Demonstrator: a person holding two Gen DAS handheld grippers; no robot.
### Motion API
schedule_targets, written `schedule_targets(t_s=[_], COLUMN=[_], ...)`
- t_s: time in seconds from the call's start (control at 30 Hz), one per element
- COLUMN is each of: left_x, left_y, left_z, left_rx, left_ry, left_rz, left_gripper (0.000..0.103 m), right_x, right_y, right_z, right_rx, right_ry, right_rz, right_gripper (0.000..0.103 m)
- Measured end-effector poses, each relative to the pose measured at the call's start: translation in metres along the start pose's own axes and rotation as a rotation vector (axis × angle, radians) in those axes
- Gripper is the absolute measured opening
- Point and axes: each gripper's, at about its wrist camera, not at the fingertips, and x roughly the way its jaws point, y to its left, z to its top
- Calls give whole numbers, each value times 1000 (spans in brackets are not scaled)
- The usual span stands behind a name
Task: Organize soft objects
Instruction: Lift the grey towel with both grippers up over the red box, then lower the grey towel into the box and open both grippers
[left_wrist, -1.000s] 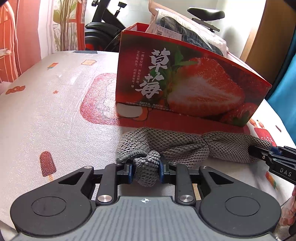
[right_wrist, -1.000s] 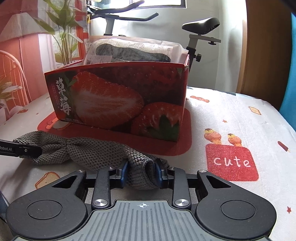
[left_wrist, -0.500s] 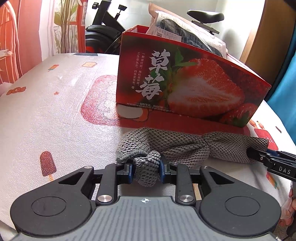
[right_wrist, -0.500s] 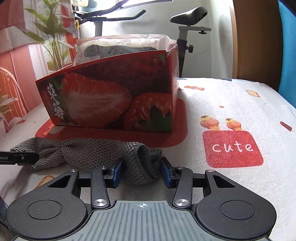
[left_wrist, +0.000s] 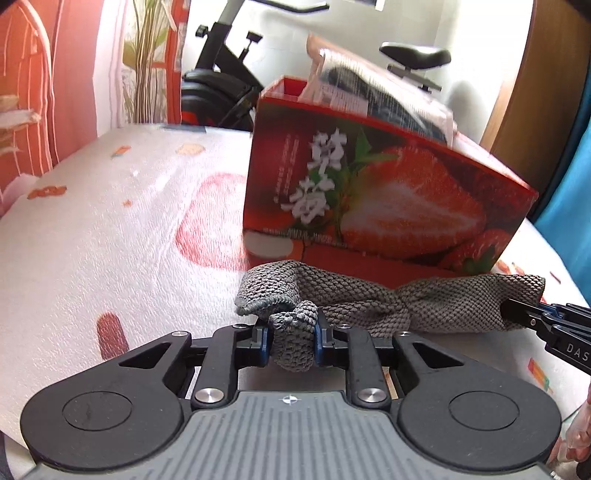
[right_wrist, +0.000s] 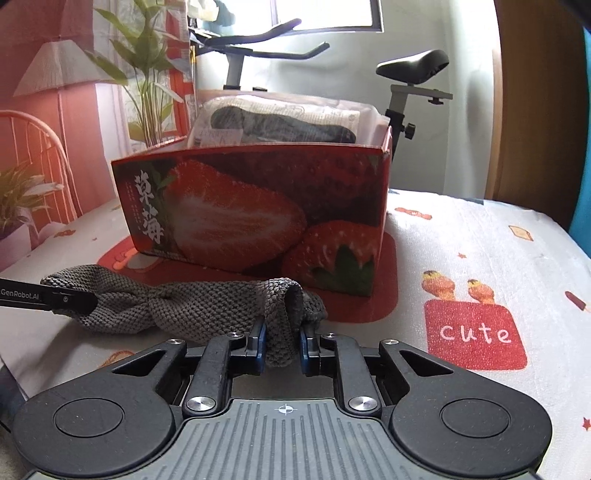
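A desk covered in a white cartoon-print sheet is shown, on which a red strawberry-printed box stands, already filled to above its rim with plastic-wrapped dark packages. Just in front of the box, a grey knitted cloth, twisted at its middle, is stretched between the two tools. The jaws of both the left gripper and the right gripper have just been closing and are now pinched on its bunched ends, so a lift towards the box seems ready.
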Motion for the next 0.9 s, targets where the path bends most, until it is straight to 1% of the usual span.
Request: schedule_targets(t_s=[0.27,0.43,0.53,0.67,0.77,0.9], left_x=[-35,-59,-63,-55,-42,-18], left_y=[-7,-14,-23,-29,-33,-37], left_z=[18,46,71,105,127,153], left_rx=[27,73,106,129,141,163], left_ry=[-160,-276,-311,-309,-261,-192], left_rz=[7,0,0,-9,-5,-19], left_gripper=[22,22,22,22,22,22], right_x=[-26,-41,-43,-37,-29,-9], right_y=[2,-2,-5,-5,-4,-3], right_z=[26,53,75,108,132,157], right_rx=[-7,8,9,2,-1,-22], right_ry=[-117,-189,-215,-222,-213,-167], right_rz=[34,53,57,55,69,72], right_gripper=[16,16,16,16,16,16])
